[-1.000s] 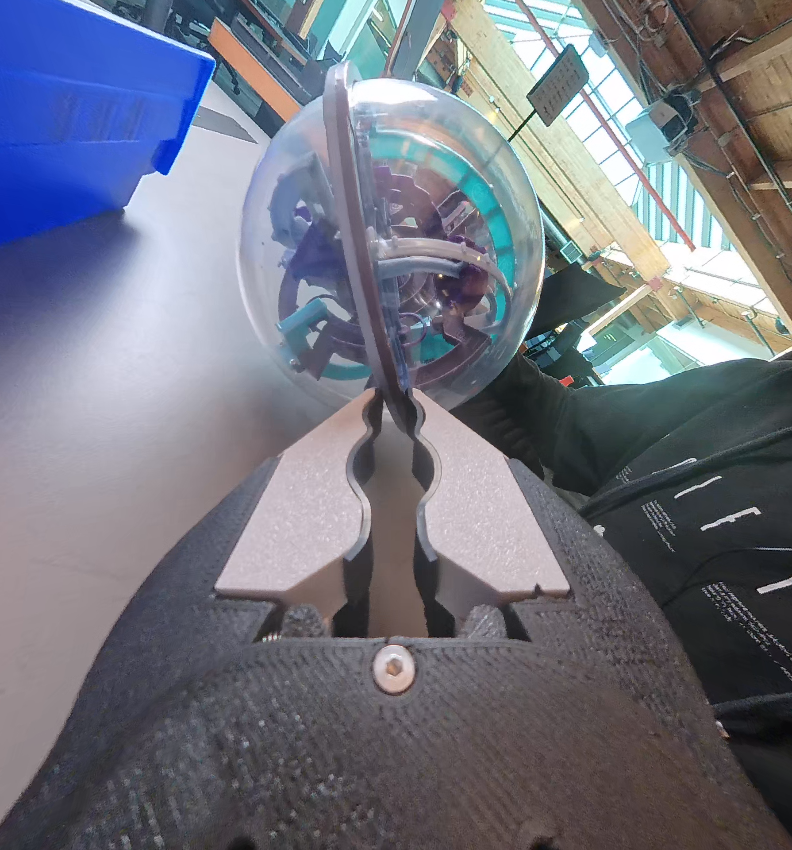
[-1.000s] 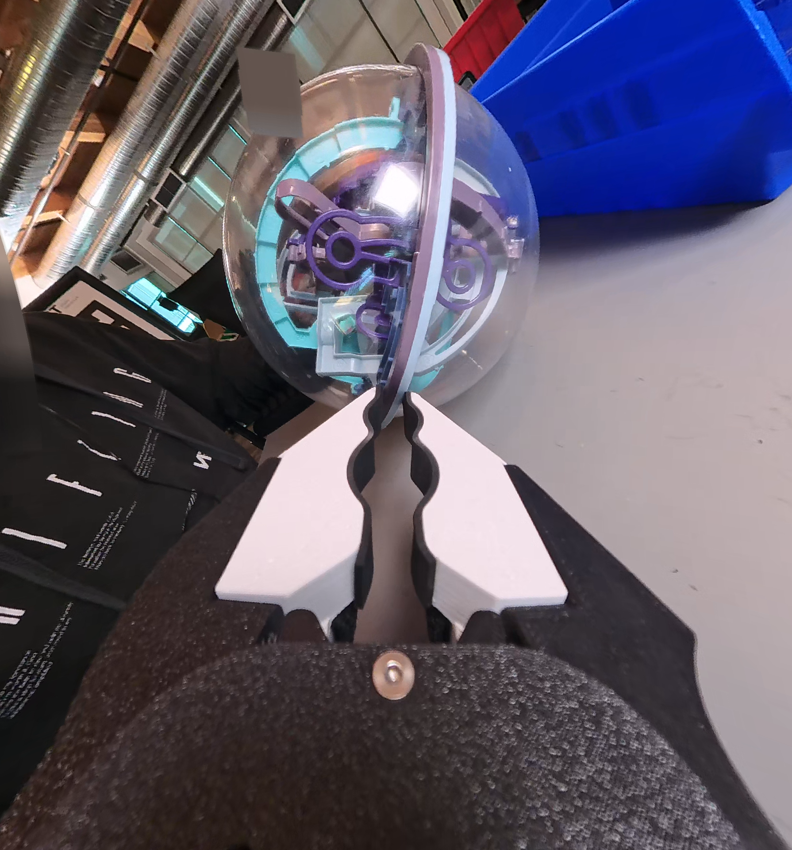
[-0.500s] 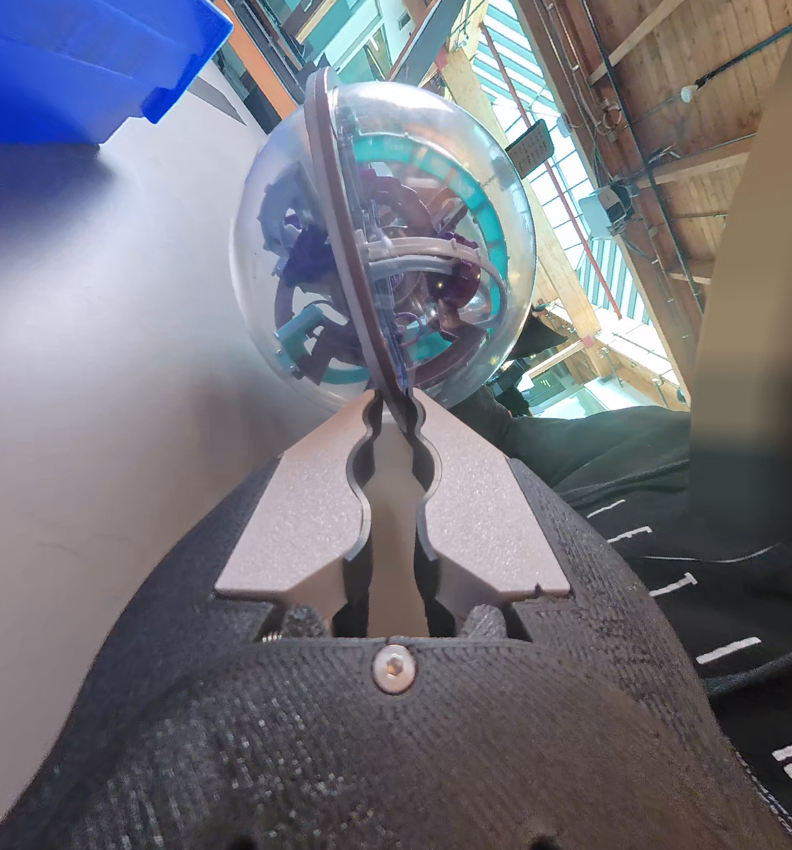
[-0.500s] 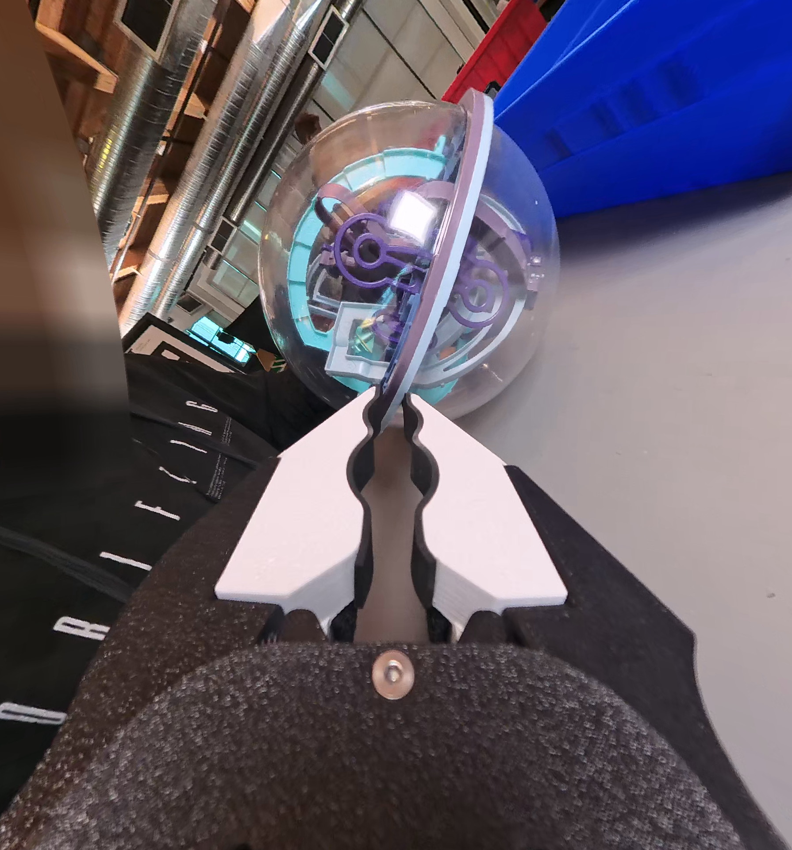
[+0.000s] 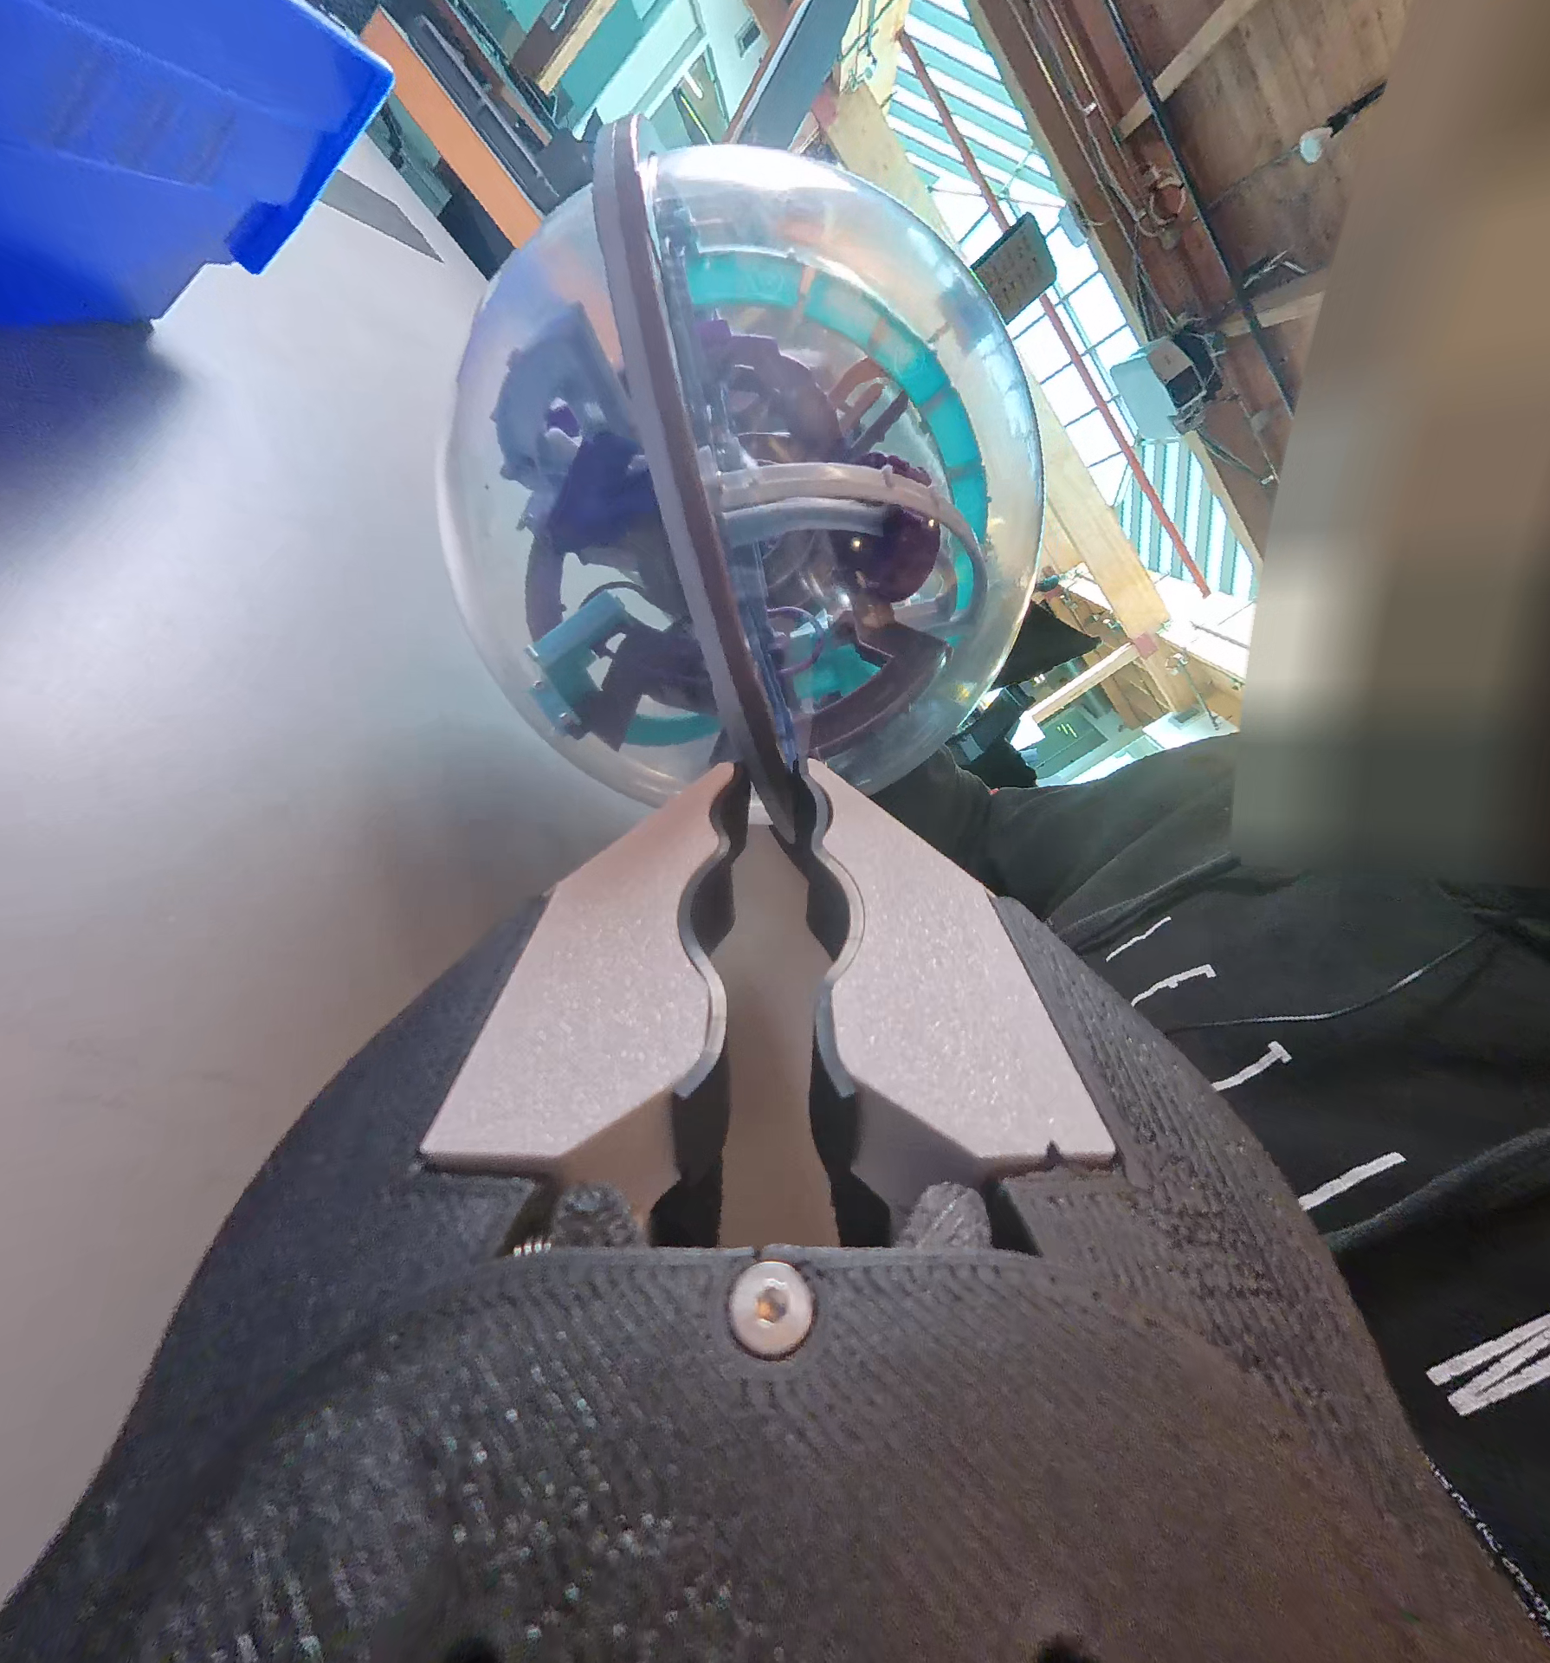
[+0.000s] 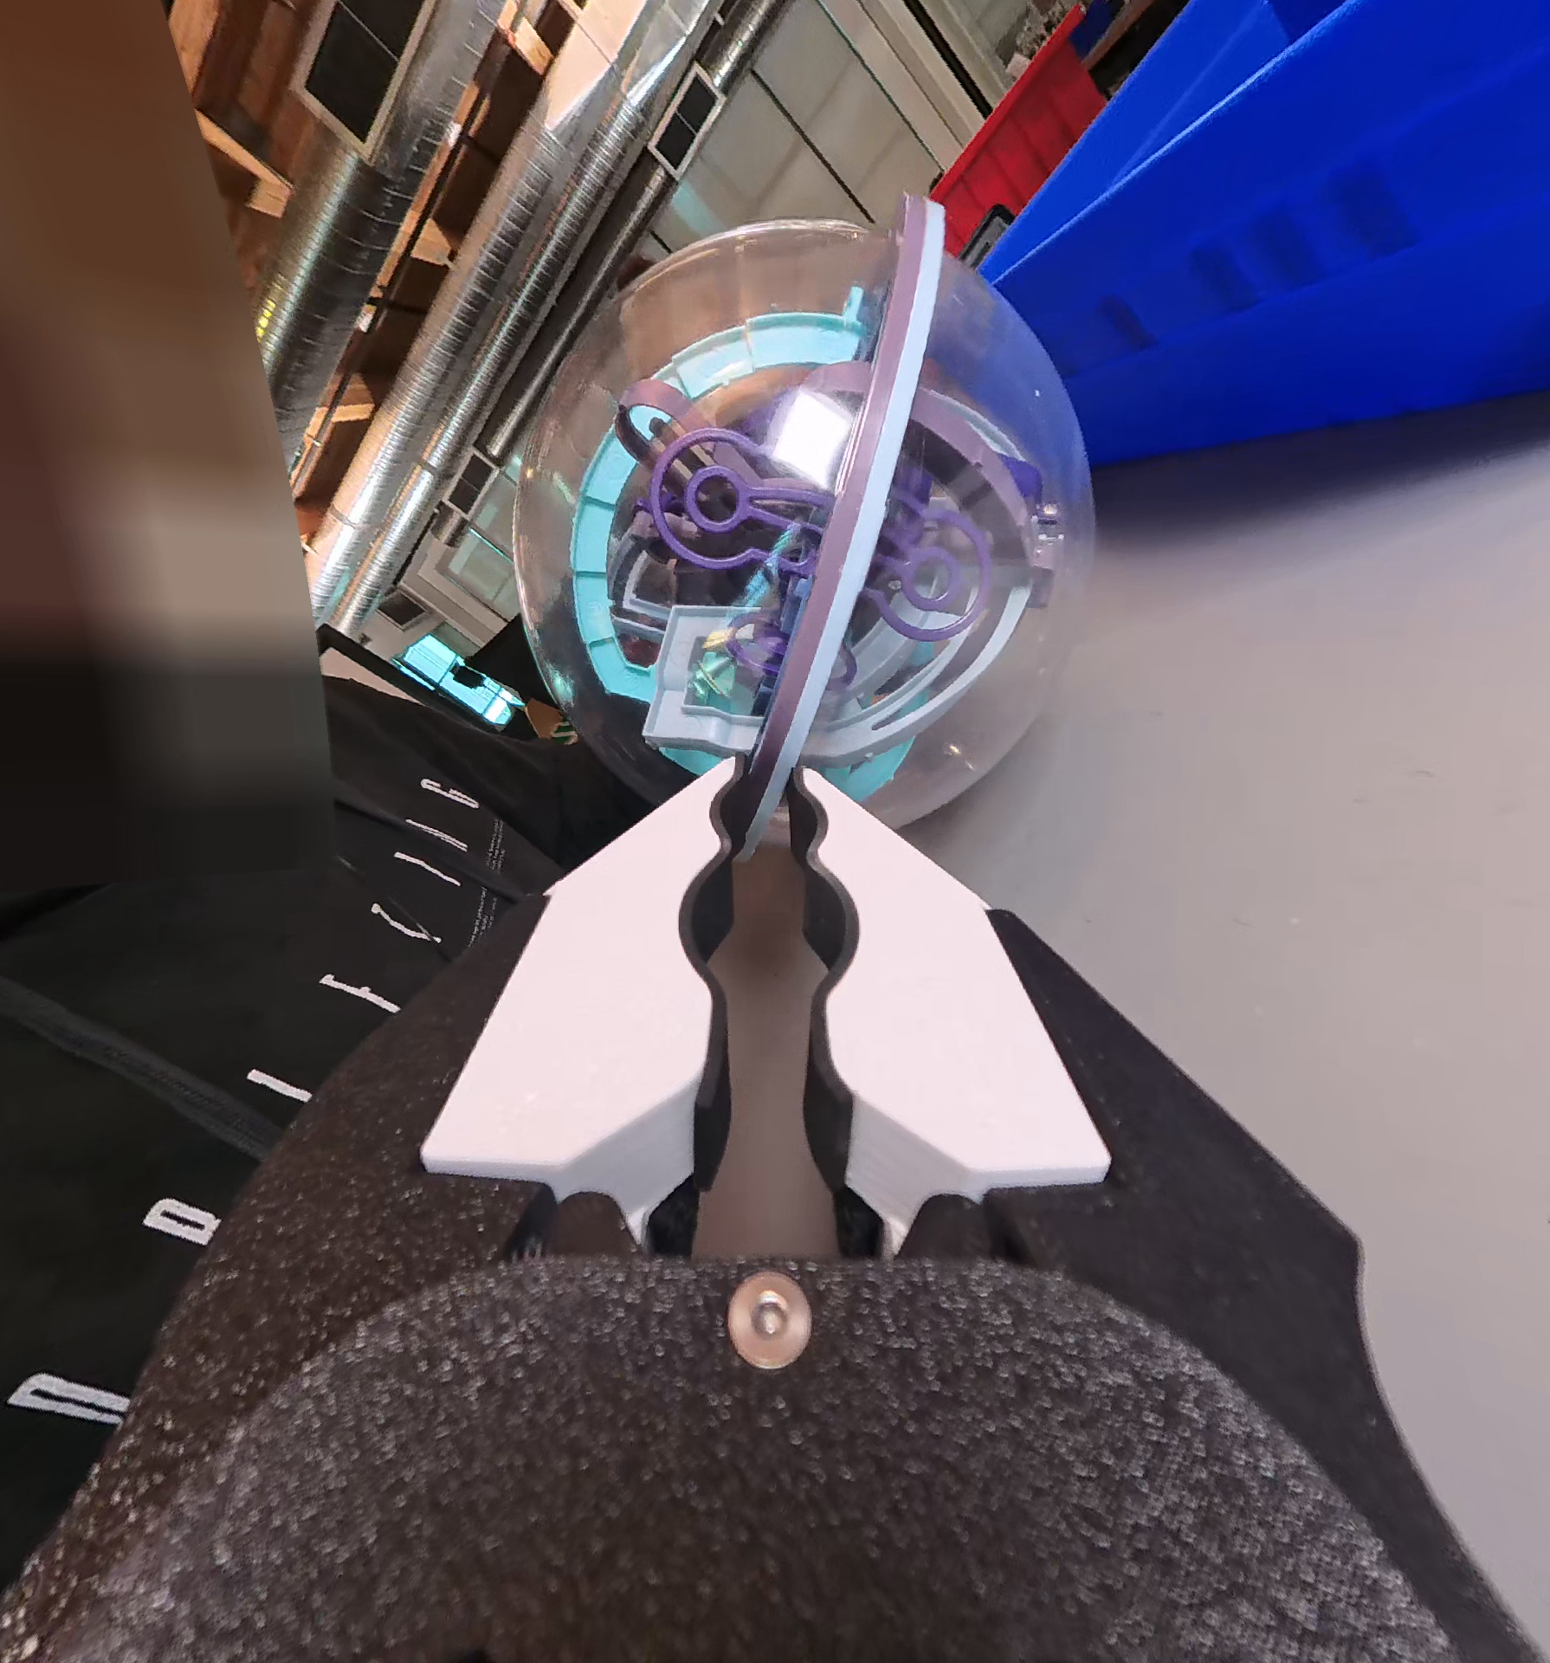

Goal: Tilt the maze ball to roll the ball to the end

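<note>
The maze ball (image 5: 744, 468) is a clear sphere with teal, purple and grey tracks inside and a flat rim around its middle. In the left wrist view my left gripper (image 5: 776, 792) is shut on the bottom of that rim, the ball standing just beyond the fingertips. In the right wrist view the maze ball (image 6: 807, 540) shows from the other side, and my right gripper (image 6: 767, 801) is shut on its purple and pale blue rim. The rim leans to the right in this view. I cannot make out the small ball inside.
A grey table (image 5: 169, 675) lies under the ball. Blue bins stand at the table's far side (image 5: 124, 153) (image 6: 1338, 234), with a red one (image 6: 1014, 171) behind. A person in a black top (image 5: 1338, 1035) (image 6: 169, 990) is close by the grippers.
Both grippers have kept their grip on the rim and tilted the ball. In the right wrist view the rim has leaned over to the right; the backgrounds have swung in both views.
</note>
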Demonstrator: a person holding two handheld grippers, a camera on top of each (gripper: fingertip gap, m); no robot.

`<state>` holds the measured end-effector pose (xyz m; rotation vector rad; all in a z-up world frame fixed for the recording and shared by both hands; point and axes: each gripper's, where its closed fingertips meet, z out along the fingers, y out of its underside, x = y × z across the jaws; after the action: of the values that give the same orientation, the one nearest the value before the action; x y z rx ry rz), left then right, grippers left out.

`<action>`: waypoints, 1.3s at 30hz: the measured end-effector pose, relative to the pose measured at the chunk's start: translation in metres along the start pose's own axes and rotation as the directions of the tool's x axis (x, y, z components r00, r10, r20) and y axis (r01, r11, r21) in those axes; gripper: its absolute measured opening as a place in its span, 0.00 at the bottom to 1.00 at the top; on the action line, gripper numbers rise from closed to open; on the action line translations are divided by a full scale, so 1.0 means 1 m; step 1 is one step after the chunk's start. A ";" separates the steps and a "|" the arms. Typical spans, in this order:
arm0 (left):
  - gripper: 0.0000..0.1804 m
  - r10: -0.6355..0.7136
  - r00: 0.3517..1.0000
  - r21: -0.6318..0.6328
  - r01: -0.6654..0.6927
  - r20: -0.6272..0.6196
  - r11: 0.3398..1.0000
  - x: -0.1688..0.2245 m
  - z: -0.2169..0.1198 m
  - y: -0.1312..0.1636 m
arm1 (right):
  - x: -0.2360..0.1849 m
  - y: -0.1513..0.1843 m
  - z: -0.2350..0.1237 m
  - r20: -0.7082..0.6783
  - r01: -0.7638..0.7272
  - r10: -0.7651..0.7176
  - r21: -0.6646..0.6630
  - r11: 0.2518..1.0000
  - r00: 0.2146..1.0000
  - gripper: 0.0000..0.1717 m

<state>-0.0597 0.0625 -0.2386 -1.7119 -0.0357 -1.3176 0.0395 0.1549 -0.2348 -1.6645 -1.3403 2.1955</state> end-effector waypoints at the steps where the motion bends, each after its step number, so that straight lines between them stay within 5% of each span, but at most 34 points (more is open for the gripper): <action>1: 0.04 0.006 1.000 0.002 -0.006 0.000 1.000 0.001 0.000 -0.001 | 0.000 0.000 0.000 0.002 0.000 0.000 -0.001 1.000 1.000 0.03; 24: 0.03 0.082 0.996 0.087 -0.084 0.024 0.993 0.031 -0.004 -0.027 | -0.004 0.000 0.006 0.038 -0.002 0.001 0.013 1.000 0.999 0.03; 39: 0.03 0.227 0.974 0.132 -0.225 0.001 0.965 0.065 -0.004 -0.042 | -0.034 -0.028 0.008 0.054 0.215 -0.218 0.059 0.975 0.974 0.03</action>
<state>-0.0578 0.0516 -0.1617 -1.5452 0.0780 -1.1326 0.0353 0.1489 -0.1907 -1.3725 -1.3916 2.1495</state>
